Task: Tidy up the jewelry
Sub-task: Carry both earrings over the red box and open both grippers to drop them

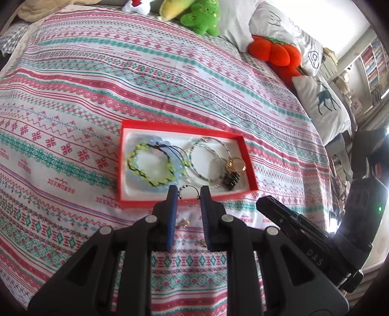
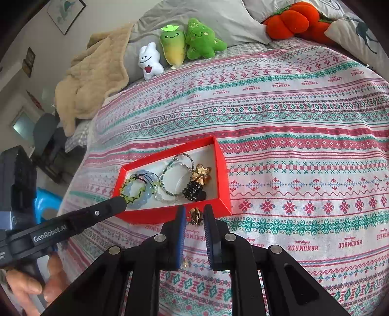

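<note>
A red box (image 1: 184, 127) with a white lining lies on the patterned bedspread. In it are a green bead bracelet (image 1: 170, 167), clear bead bracelets (image 1: 226, 148), gold rings (image 1: 235, 165) and a black clip (image 1: 229, 181). My left gripper (image 1: 189, 192) hangs over the box's near wall, shut on a thin beaded wire hoop (image 1: 188, 198). Two small gold pieces (image 1: 184, 222) lie on the cloth under it. In the right wrist view my right gripper (image 2: 194, 210) sits just in front of the box (image 2: 150, 216), shut on a gold ornament (image 2: 194, 216). The left gripper (image 2: 120, 201) shows at the box's left corner.
Plush toys (image 2: 189, 41) and an orange plush (image 2: 291, 19) line the far side of the bed, with grey and white pillows (image 1: 325, 104). A beige blanket (image 2: 92, 73) is heaped at the far left corner. A person's hand (image 2: 24, 286) holds the left gripper.
</note>
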Demonstrator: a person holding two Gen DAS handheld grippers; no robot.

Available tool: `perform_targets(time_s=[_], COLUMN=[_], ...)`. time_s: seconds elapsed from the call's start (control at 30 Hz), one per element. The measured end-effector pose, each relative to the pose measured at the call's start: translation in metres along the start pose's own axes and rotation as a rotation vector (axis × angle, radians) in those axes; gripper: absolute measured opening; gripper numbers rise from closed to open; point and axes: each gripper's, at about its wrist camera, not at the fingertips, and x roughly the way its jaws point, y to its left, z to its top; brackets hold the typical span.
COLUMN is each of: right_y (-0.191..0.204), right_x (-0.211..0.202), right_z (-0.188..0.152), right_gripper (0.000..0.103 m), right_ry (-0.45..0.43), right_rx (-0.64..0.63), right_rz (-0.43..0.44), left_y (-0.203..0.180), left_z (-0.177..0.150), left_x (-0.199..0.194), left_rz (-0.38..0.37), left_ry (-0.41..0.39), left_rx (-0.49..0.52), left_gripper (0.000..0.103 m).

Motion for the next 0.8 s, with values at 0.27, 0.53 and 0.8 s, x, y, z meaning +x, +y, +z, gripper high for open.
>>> perform_targets(time_s=[0.27,0.53,0.8], right_y=[0.015,0.016,0.005], right_x=[0.014,0.031,0.029], right_z=[0.010,0.026,0.028], right_gripper=[0.015,0.016,0.039], right_ry=[-0.018,-0.052,-0.080], right_rx=[-0.004,0.058,0.115], right_rz=[0.038,0.137,0.144], left_y=[0.006,-0.001,0.003], left_z=[0.007,0.012,0.012], left_x=[0.010,0.016,0.021], left_rz=[-0.006,-0.041,-0.056], left_ry=[-0.004,-0.009,0.001], left_rx=[-0.013,-0.002,-0.014], left_gripper=[0.020,0.020,0.020])
